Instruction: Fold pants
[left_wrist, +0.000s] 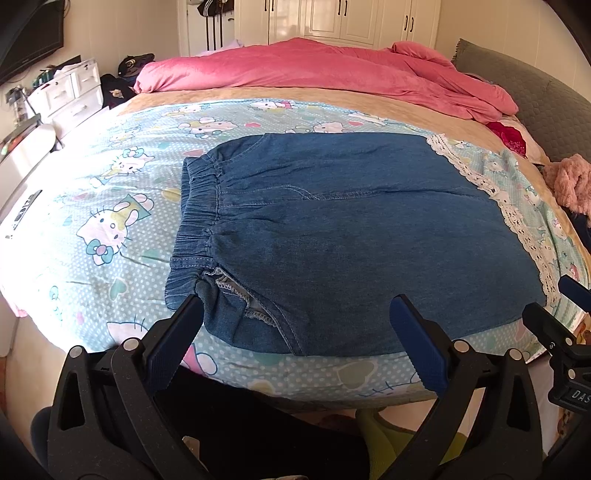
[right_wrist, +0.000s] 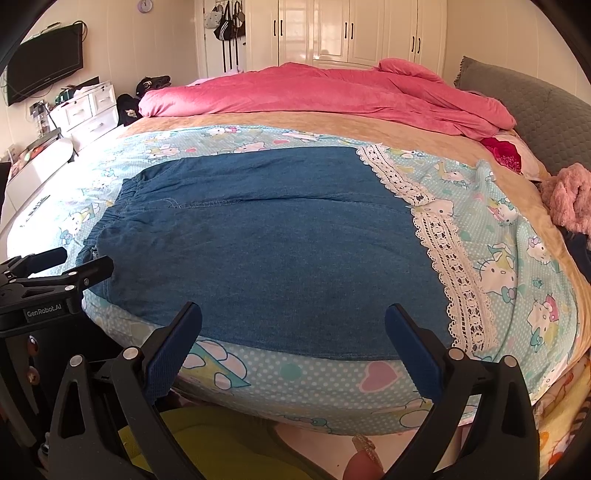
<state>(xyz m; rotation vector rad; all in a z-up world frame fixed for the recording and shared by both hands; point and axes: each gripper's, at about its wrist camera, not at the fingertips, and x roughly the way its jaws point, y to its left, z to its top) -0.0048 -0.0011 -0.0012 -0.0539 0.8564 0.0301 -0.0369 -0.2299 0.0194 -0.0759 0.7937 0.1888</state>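
Observation:
Blue denim pants (left_wrist: 343, 240) lie flat on the Hello Kitty bed sheet (left_wrist: 110, 221), elastic waistband (left_wrist: 197, 218) to the left, white lace hem (left_wrist: 517, 218) to the right. They also show in the right wrist view (right_wrist: 273, 251), with the lace hem (right_wrist: 443, 251) at right. My left gripper (left_wrist: 297, 306) is open and empty, its jaws wide apart over the near edge of the pants by the waistband. My right gripper (right_wrist: 293, 314) is open and empty over the near edge toward the hem end. The left gripper also shows in the right wrist view (right_wrist: 66, 264).
A pink duvet (left_wrist: 314, 74) is heaped at the far side of the bed. A grey headboard (left_wrist: 535, 99) and a pink fluffy item (left_wrist: 569, 184) are at the right. White drawers (left_wrist: 70, 92) and a TV (right_wrist: 44, 66) stand at the left. The bed's near edge is just below the grippers.

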